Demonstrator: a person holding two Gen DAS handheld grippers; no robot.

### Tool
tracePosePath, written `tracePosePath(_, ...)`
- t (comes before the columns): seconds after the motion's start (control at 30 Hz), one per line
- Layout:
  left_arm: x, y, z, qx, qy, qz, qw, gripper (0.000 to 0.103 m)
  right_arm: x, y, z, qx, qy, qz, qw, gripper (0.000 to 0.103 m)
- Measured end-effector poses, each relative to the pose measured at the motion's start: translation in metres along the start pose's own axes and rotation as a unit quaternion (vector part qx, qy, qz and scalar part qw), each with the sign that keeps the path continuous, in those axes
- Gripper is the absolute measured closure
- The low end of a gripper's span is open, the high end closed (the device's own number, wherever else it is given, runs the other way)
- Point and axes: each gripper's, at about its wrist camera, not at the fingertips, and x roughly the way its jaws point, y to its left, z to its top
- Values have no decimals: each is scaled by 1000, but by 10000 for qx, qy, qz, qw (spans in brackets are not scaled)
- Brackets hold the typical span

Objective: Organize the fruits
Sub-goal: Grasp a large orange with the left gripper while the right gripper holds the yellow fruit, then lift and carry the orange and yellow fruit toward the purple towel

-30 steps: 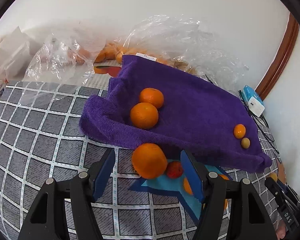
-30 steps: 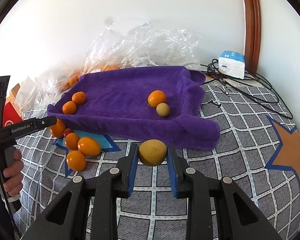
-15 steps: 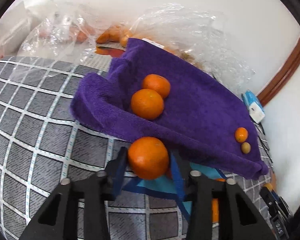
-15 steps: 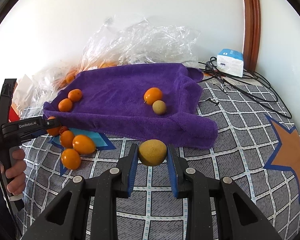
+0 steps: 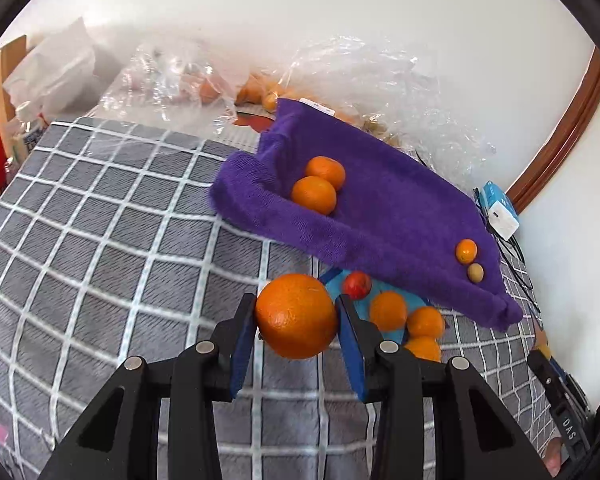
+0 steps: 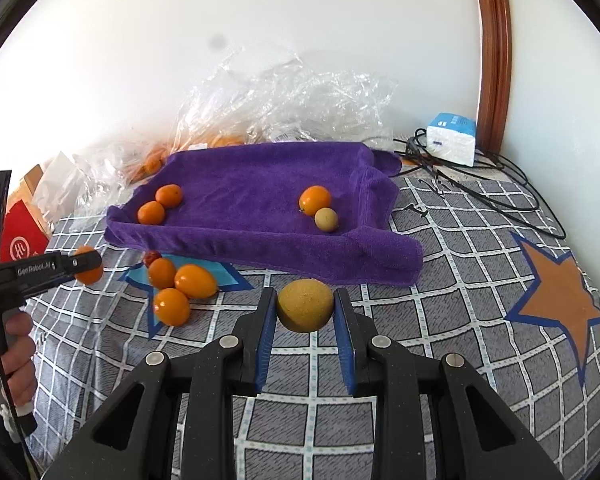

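My left gripper (image 5: 296,316) is shut on a large orange (image 5: 296,322) and holds it above the checked bedcover, short of the purple towel (image 5: 380,208). Two oranges (image 5: 314,194) lie at the towel's left end; a small orange (image 5: 466,250) and a tan fruit (image 5: 475,272) lie at its right end. My right gripper (image 6: 305,306) is shut on a yellow-brown fruit (image 6: 305,305) in front of the towel (image 6: 252,192). Loose oranges (image 6: 194,280) and a small red fruit (image 6: 152,257) lie on a blue star to the left.
Clear plastic bags (image 6: 276,108) with more oranges lie behind the towel against the wall. A white-blue box (image 6: 452,138) and black cables (image 6: 500,176) are at the back right. A red box (image 6: 20,236) stands at the left. The left gripper (image 6: 80,264) shows at the left of the right wrist view.
My left gripper closed on the large orange, lifted it off the bedcover and pulled back to the left. My right gripper kept its hold on the yellow-brown fruit and barely moved.
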Motion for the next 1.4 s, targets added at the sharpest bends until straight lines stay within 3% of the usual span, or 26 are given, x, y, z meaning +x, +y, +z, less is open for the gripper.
tracePosePath(0.63, -91, 13, -51, 9, -431, -57, 9991, 65, -73, 29, -25, 65, -234, 102, 9997, 75)
tracePosePath(1.4, -107, 0, -41, 76, -509, -143, 9986, 65, -84, 41, -10, -61, -376, 142, 9992, 75)
